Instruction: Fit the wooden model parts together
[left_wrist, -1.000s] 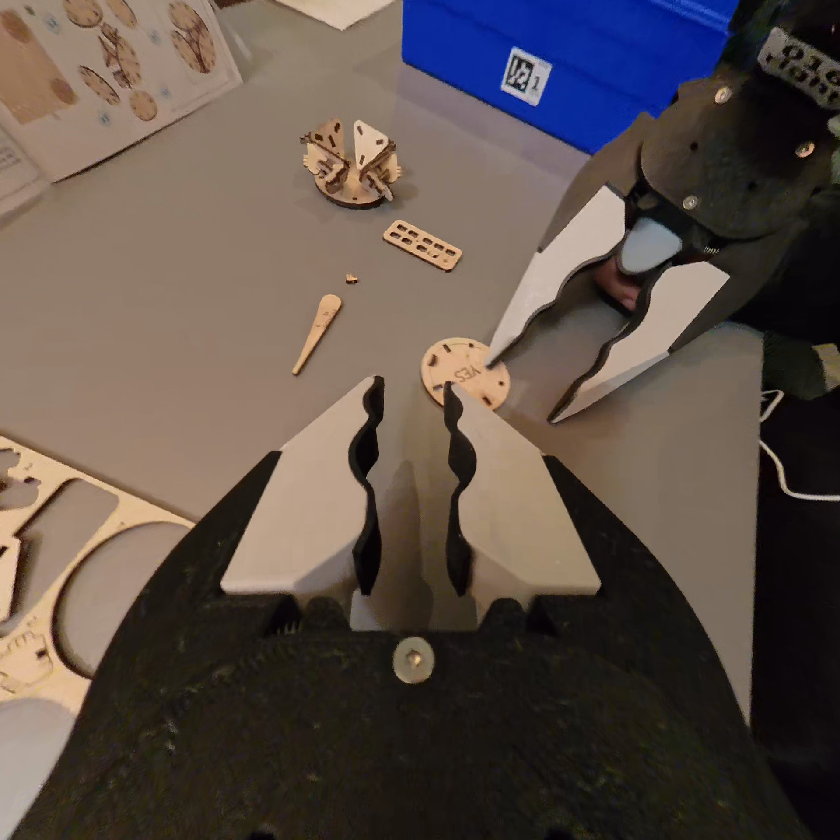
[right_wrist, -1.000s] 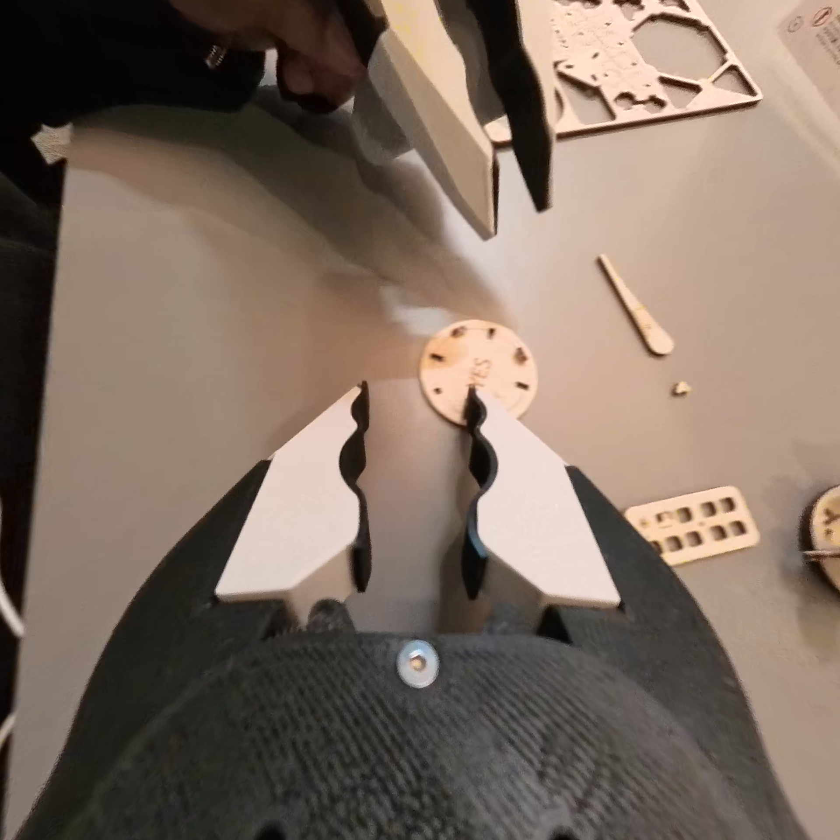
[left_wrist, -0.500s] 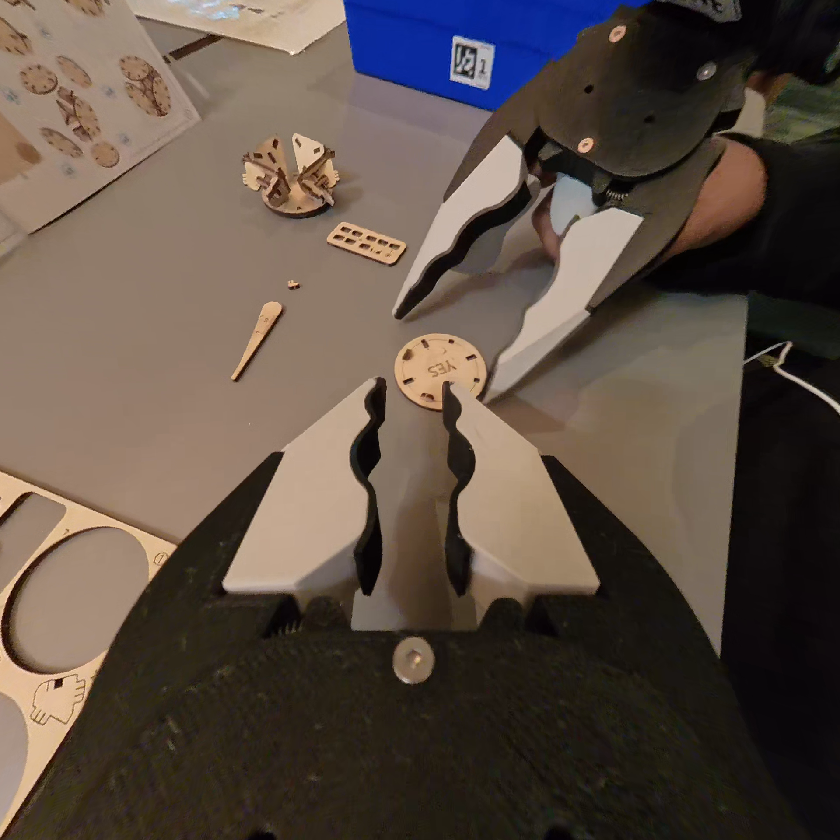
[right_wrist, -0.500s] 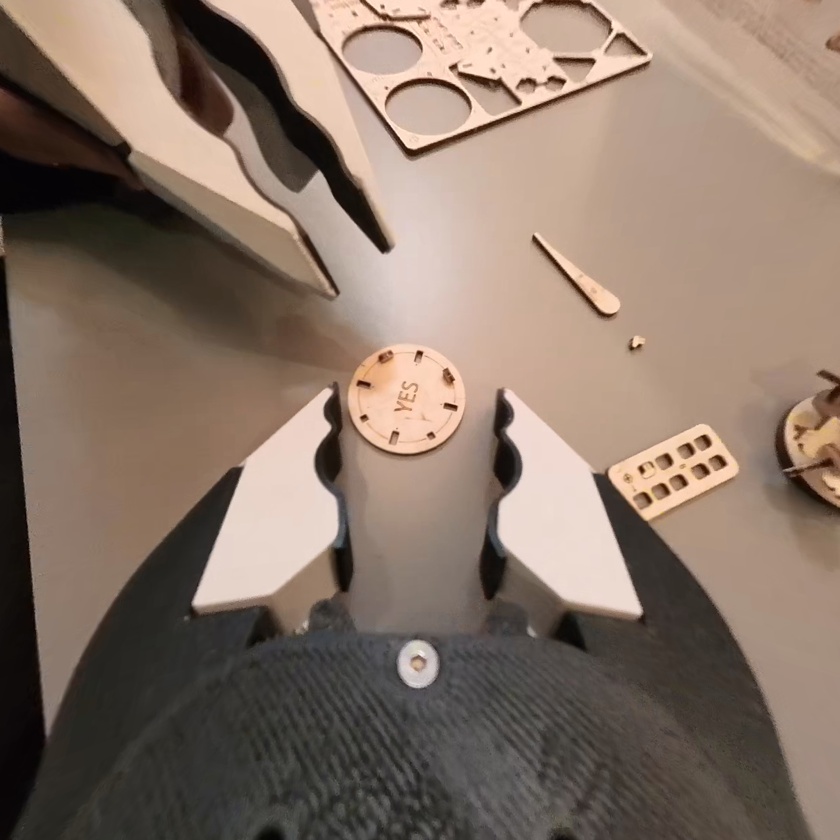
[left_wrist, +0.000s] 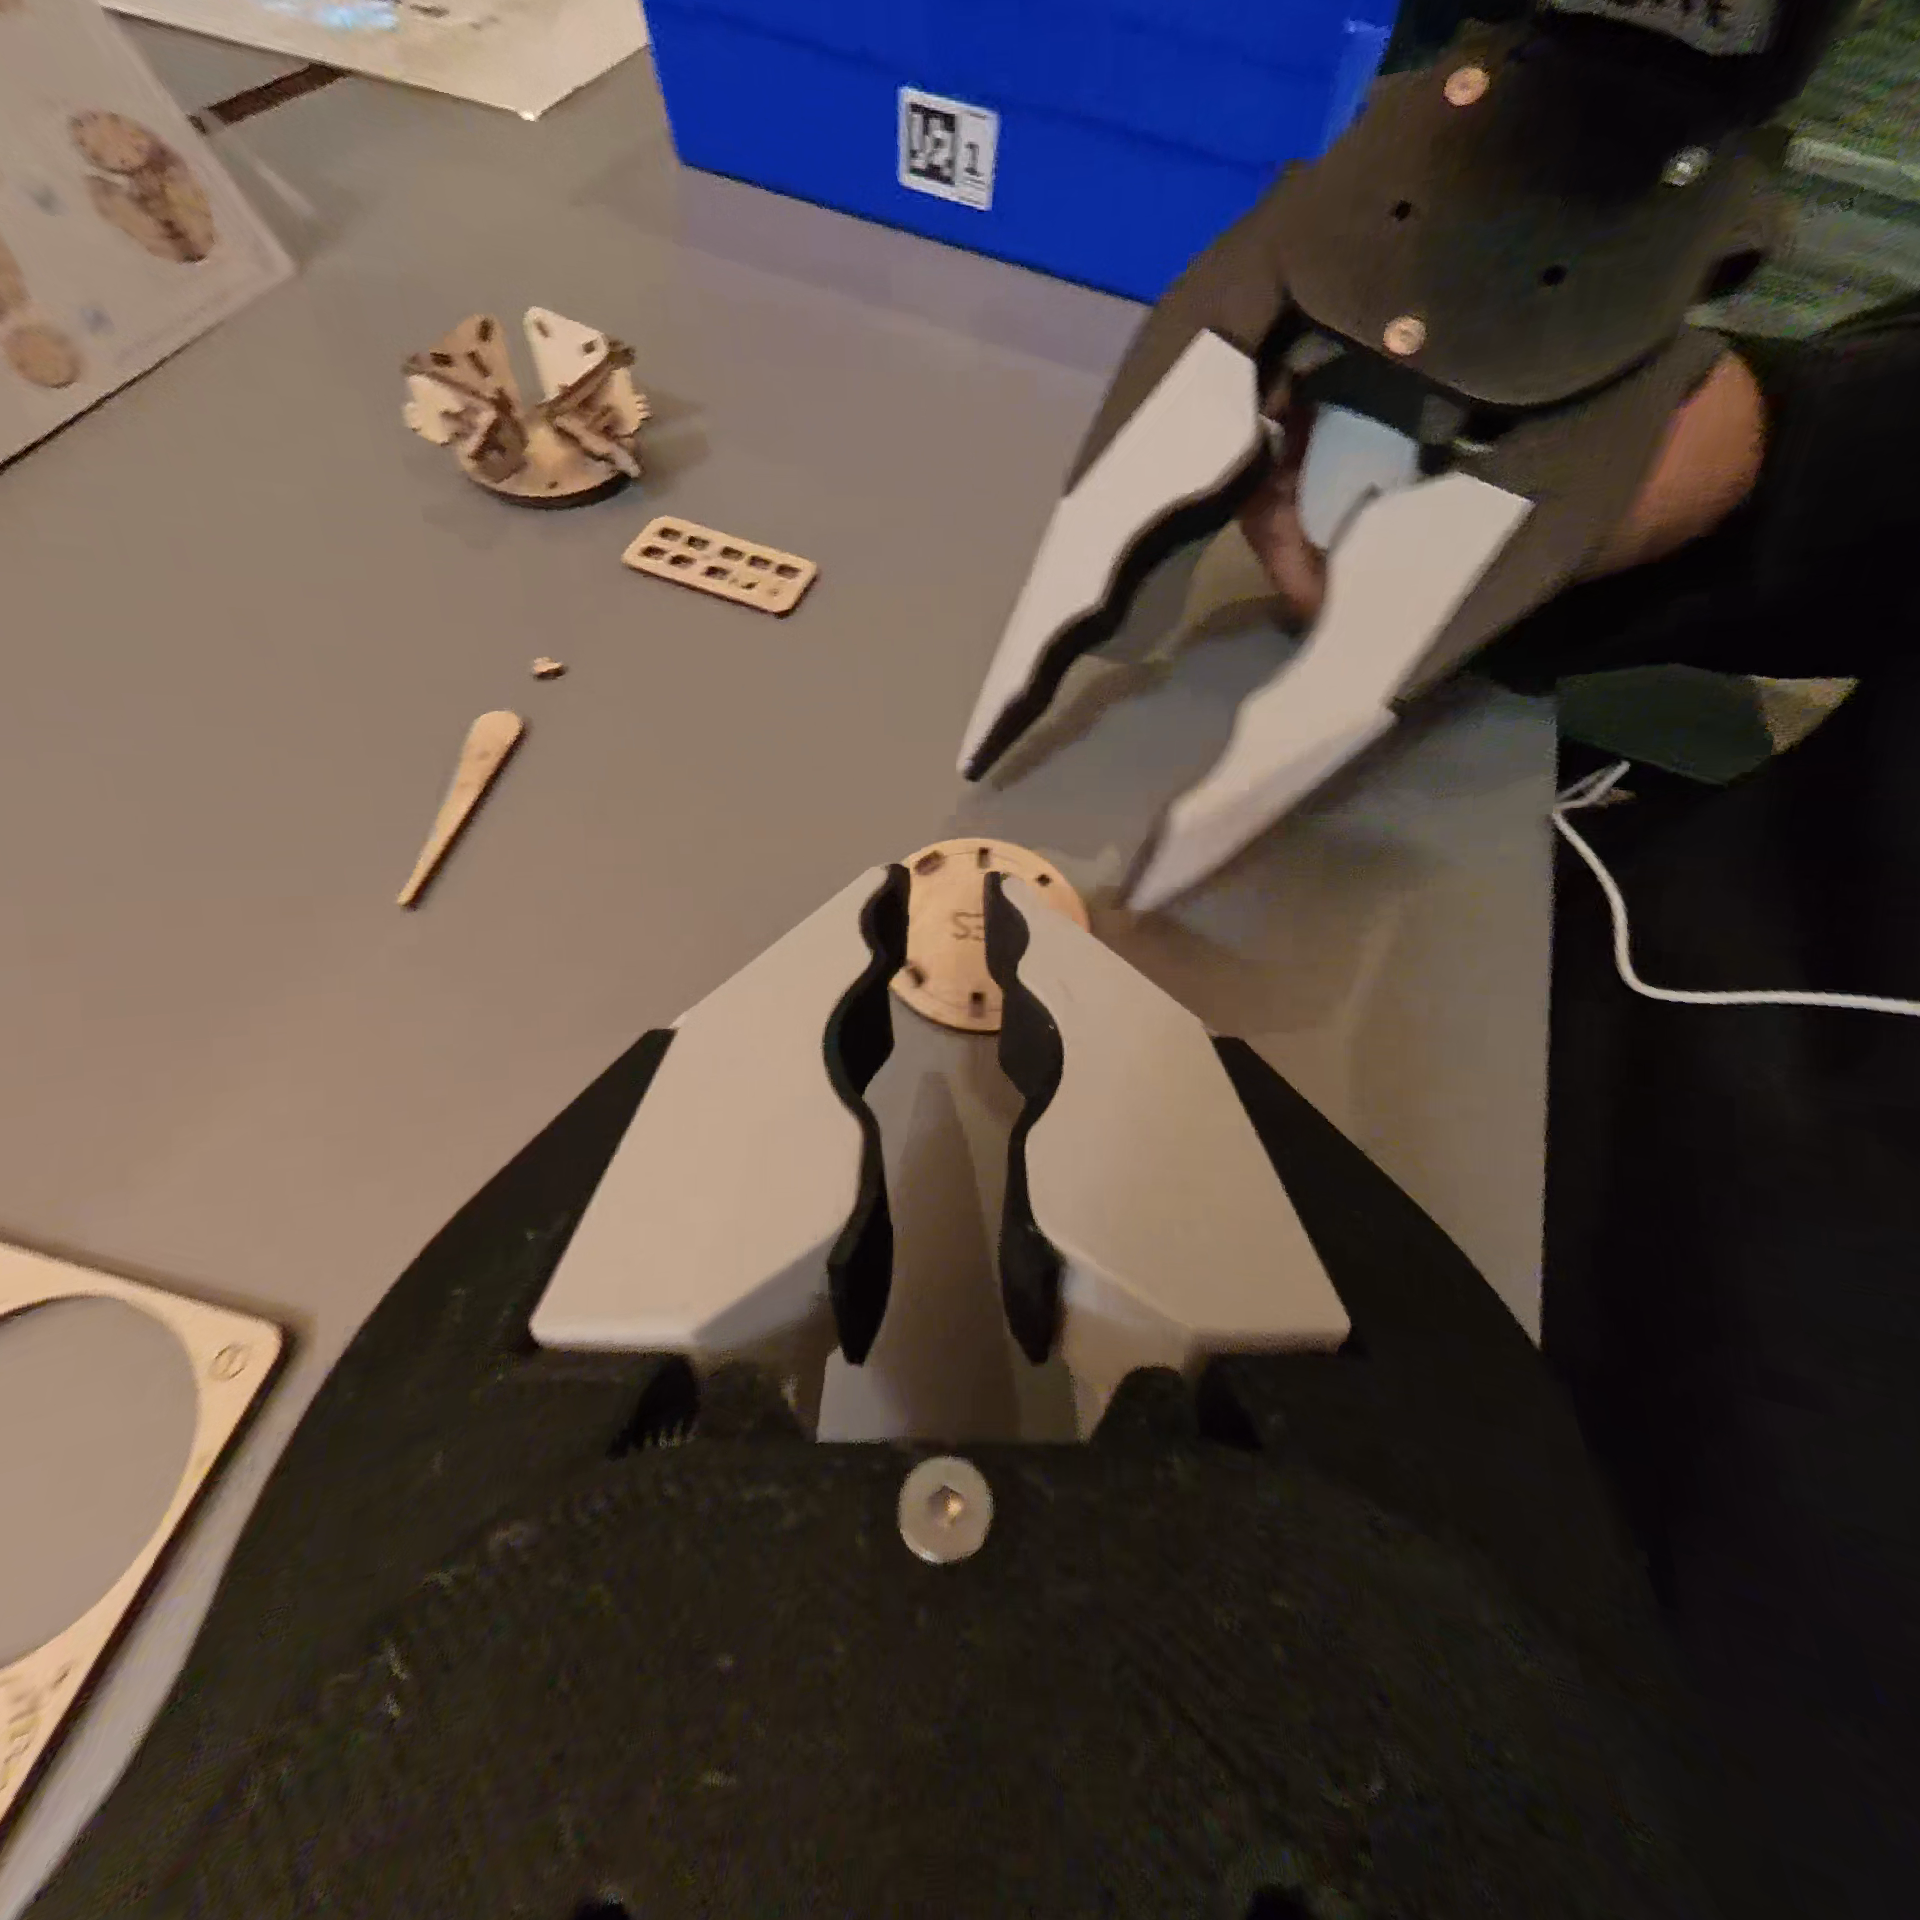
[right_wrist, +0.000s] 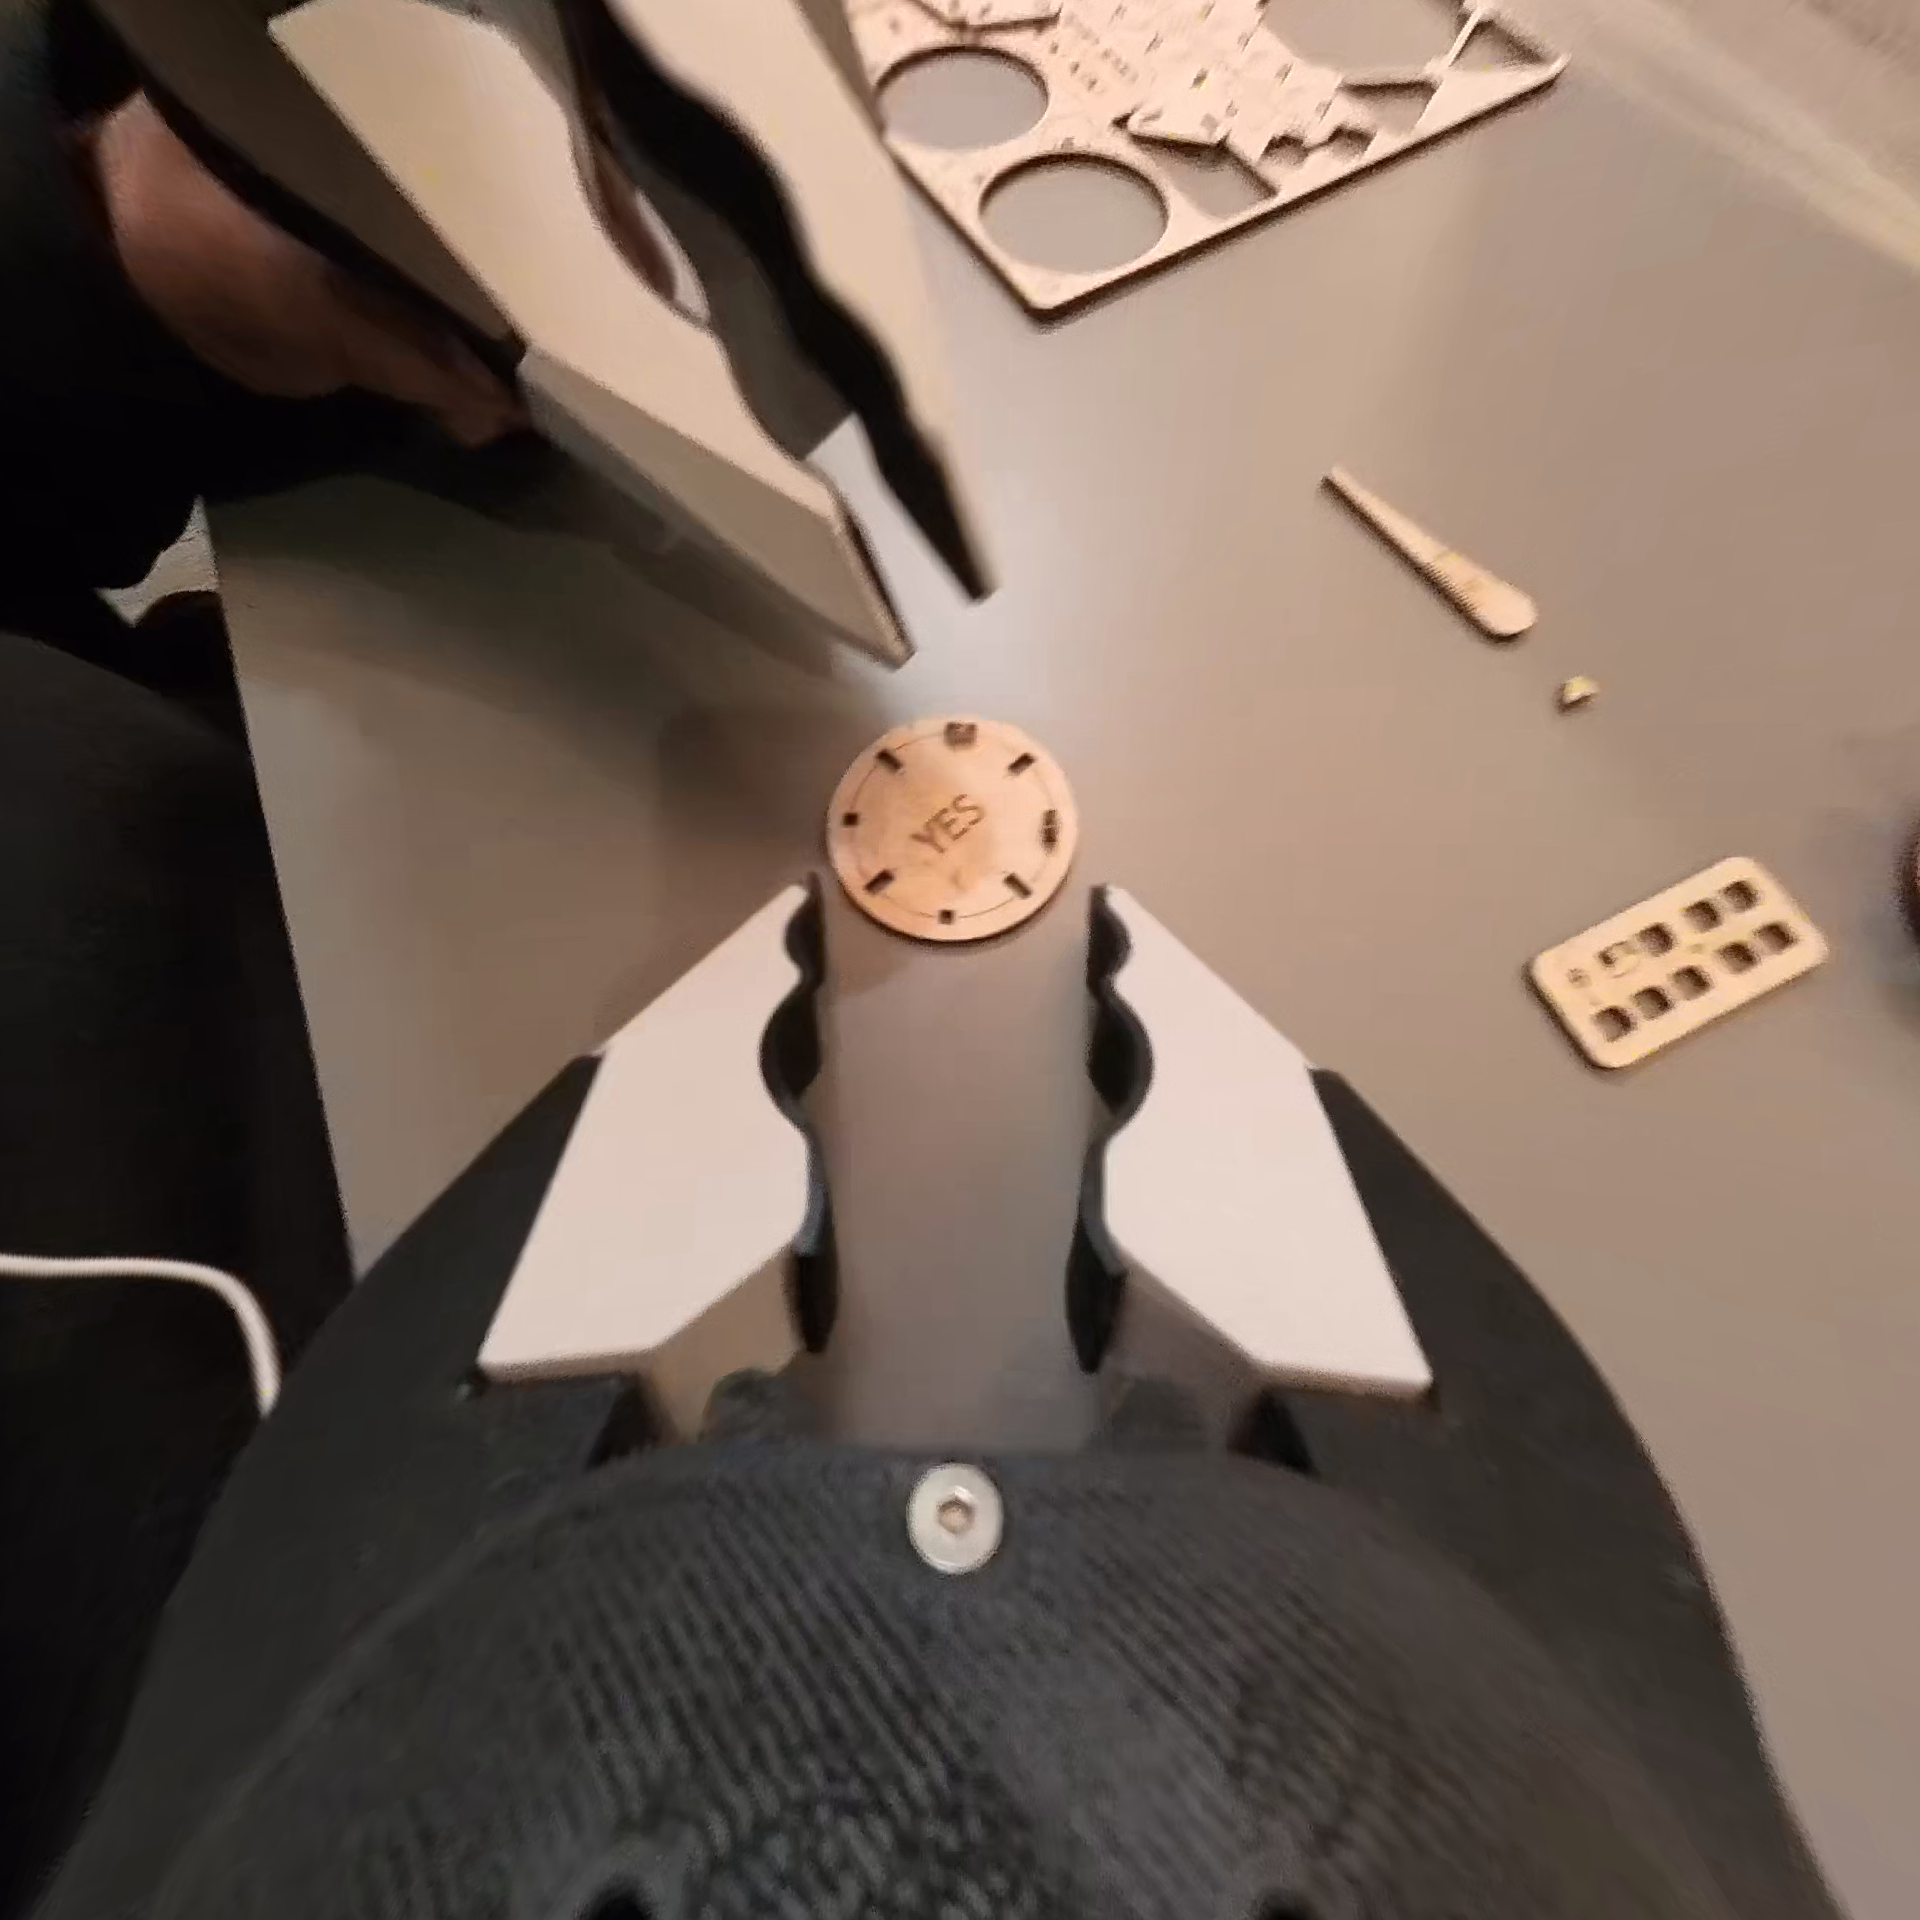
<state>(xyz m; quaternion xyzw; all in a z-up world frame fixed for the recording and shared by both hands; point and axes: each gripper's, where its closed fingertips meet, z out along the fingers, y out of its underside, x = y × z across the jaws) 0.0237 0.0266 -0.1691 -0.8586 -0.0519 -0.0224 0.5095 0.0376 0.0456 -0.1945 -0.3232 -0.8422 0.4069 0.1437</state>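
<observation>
Left gripper hangs above the wooden disc, fingers narrowly apart and bare. Right gripper gapes wide just short of the disc, gripping nothing. Round, pale, slotted near its rim and engraved, the disc lies flat on the grey table. Only the left view shows a blue box bearing a white label, beyond the disc.

1. Wooden disc lies flat on the table — just ahead of the right gripper.
2. Slotted plate sits right of it.
3. Tapered stick lies beyond — cutout sheet farthest back.
</observation>
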